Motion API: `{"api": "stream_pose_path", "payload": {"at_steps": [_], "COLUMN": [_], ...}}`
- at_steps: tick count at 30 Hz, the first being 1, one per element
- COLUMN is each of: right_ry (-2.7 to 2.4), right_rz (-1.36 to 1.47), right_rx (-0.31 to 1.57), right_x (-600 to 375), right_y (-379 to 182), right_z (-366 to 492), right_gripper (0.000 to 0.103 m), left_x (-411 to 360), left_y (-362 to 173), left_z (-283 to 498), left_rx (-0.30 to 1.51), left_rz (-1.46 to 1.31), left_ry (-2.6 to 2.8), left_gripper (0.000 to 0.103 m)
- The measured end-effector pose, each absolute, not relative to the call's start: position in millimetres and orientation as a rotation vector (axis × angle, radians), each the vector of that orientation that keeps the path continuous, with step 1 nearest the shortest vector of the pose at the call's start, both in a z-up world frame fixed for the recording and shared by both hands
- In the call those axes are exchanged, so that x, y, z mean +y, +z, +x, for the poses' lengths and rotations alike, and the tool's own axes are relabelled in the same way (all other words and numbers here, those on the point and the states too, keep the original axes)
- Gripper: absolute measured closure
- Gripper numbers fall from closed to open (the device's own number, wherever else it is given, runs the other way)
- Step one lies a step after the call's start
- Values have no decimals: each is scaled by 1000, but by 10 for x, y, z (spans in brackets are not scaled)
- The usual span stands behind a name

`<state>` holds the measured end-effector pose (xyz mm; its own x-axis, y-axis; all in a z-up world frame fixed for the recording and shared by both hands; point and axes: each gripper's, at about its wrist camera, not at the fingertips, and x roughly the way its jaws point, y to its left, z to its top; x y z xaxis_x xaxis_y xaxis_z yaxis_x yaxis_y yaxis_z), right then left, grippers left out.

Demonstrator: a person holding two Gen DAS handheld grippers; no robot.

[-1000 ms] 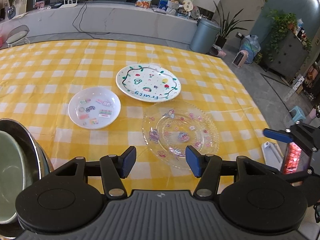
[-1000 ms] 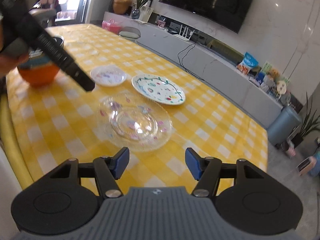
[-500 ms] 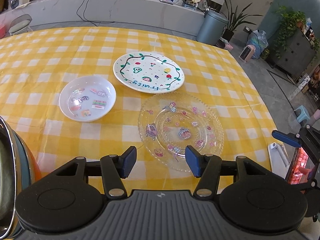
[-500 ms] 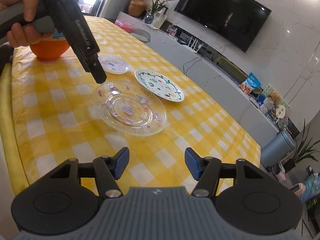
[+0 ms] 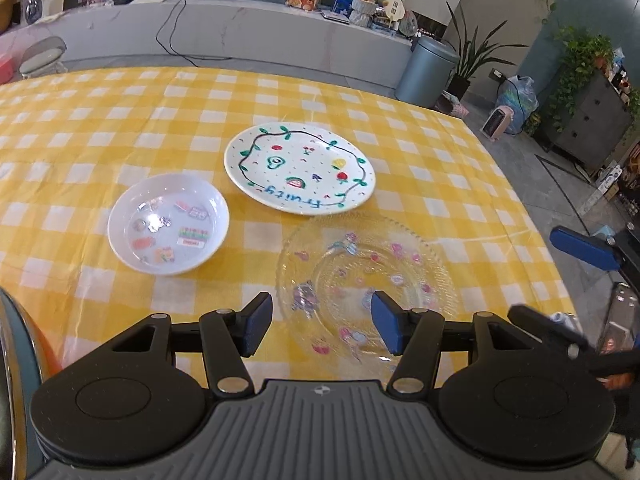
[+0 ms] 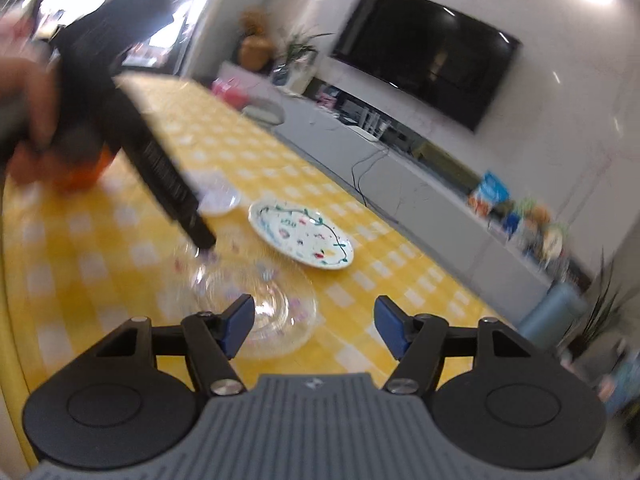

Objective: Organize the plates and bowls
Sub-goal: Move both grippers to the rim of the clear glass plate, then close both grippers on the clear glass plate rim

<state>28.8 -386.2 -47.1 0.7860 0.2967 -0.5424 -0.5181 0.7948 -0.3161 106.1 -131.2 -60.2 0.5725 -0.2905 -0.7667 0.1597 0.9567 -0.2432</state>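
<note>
Both hand-held grippers, left (image 5: 322,326) and right (image 6: 314,326), gape wide, empty; the right's jaws have just been opening. Slide yours under the glass plate (image 5: 366,276) rim just ahead.

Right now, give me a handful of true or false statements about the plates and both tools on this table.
1. The glass plate lies nearest the left tool. True.
2. The Fruits plate is stacked on the glass plate. False: it lies beside it on the tablecloth.
3. The left tool grips the glass plate. False: its jaws stand open above the plate, nothing between the pads.
4. The small white dish lies left of the Fruits plate in the left wrist view. True.
5. The right tool holds a bowl. False: it is open and empty, its jaws having just been opening.
</note>
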Motion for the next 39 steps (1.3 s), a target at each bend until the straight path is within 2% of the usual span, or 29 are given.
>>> {"api": "stream_pose_path", "payload": {"at_steps": [4,6,9,15,18,29,32,35,39], "right_ry": [410,396,363,311,293,274,263,253,251], "right_rz": [-314,-206,-95,39,106,277,292,311,351], "right_rx": [607,680,761,873,899,949,948,940,940], "right_x": [-3839,-3849,-3836,-3878,-3966,-4086,-4075,-4091,-4152], "right_y": [-505,-551,-666,-906,-967,-1085,-1083,-1089,-1107], "right_z": [556,698,858,1045,1125,1224,1229,1214,1217], "right_gripper": [38,45,56,69,70,78,80,81,84], "left_x": [-1275,-1265,-1251,-1201,-1198,-1124,-1133,-1168,-1171], "left_y": [-657,-689,-754,-925,-940,-955,-961,-953,-957], "left_z": [1126,1166,1212,1278,1271,1333,1332,1327,1330], "left_rx": [911,906,900,925,903,901,896,894,897], "left_rz": [-177,-188,-200,-235,-223,-274,-287,-283,-279], "left_ry": [-261,-259,-259,-249,-255,-254,-265,-260,-264], "left_gripper": [37,38,48,64,67,68,59,59,75]}}
